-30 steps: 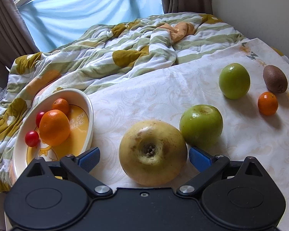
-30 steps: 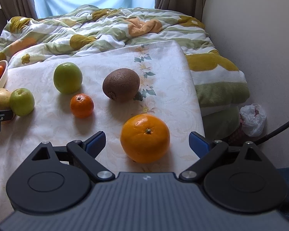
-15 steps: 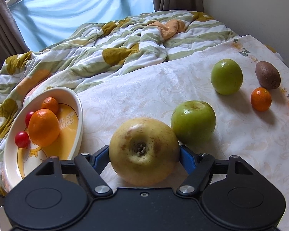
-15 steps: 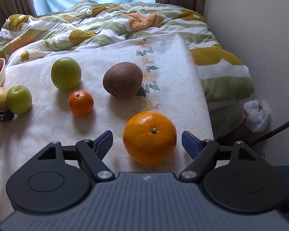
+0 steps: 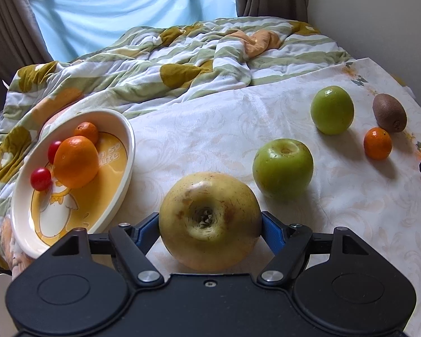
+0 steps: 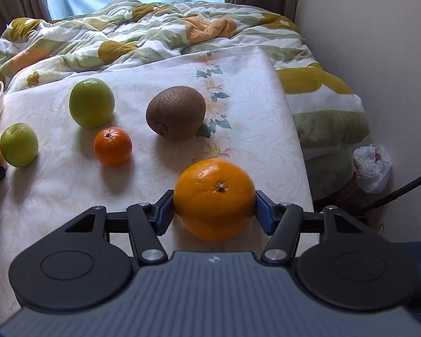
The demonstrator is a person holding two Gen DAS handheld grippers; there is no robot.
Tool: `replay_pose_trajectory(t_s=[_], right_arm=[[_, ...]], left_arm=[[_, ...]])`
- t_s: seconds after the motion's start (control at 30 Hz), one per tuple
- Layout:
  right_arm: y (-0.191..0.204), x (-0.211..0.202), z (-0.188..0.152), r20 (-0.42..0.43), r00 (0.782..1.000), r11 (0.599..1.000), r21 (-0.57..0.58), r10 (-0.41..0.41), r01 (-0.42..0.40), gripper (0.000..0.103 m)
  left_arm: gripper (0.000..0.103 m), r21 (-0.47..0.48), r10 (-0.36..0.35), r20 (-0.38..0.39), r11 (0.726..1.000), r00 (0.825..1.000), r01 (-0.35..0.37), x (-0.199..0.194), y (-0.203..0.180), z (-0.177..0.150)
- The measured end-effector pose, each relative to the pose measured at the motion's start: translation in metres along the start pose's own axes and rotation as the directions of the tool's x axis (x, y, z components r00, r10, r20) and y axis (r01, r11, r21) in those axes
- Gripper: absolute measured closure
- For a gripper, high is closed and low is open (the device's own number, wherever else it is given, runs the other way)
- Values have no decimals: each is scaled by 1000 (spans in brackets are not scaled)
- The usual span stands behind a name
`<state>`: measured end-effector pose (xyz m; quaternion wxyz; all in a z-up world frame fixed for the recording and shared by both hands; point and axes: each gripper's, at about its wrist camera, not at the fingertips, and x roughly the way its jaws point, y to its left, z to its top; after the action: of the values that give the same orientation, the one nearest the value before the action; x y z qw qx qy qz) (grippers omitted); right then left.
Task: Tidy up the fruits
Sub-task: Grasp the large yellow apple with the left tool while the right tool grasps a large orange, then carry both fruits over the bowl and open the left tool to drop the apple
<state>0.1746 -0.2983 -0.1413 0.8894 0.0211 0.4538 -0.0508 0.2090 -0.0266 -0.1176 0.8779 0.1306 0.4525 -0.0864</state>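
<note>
Fruit is being gathered on a bed covered by a pale patterned cloth (image 5: 210,129).

In the left wrist view, the yellow apple (image 5: 209,220) is being gripped by the left claw (image 5: 209,224), whose jaws have just been closing until both blue pads are pressed against the apple's sides. It is being held at the near edge of the cloth, stem hollow facing the camera. To its left, a white oval dish (image 5: 126,151) is being tilted against the striped quilt (image 5: 154,64); a large orange (image 5: 75,161), a small mandarin (image 5: 86,132) and two cherry tomatoes (image 5: 41,179) are being kept in it. Just to the right of the held apple a green apple (image 5: 283,167) is lying, and farther right a second green apple (image 5: 332,110), a loose mandarin (image 5: 377,143) and a kiwi (image 5: 389,113).

In the right wrist view, the big orange (image 6: 214,198) is being clamped by the right claw (image 6: 214,210), its jaws also having just been closing, with both pads touching the fruit. It is being held near the right edge of the cloth. Beyond it the kiwi (image 6: 175,116) is lying, with the loose mandarin (image 6: 112,146) and both green apples to the left. A white plastic bag (image 6: 373,167) is being seen on the floor at far right.
</note>
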Motion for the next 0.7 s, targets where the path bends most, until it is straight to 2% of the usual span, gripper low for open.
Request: replay_pose_trajectory(t_s=[0.4, 0.7], right_arm=[[3, -33, 1, 54, 998, 999, -35, 24, -22, 29], [8, -82, 2, 137, 989, 995, -83, 58, -47, 29]], left_arm=[[24, -70, 3, 84, 998, 996, 3, -48, 0, -4], [24, -147, 55, 196, 989, 979, -26, -109, 0, -17]])
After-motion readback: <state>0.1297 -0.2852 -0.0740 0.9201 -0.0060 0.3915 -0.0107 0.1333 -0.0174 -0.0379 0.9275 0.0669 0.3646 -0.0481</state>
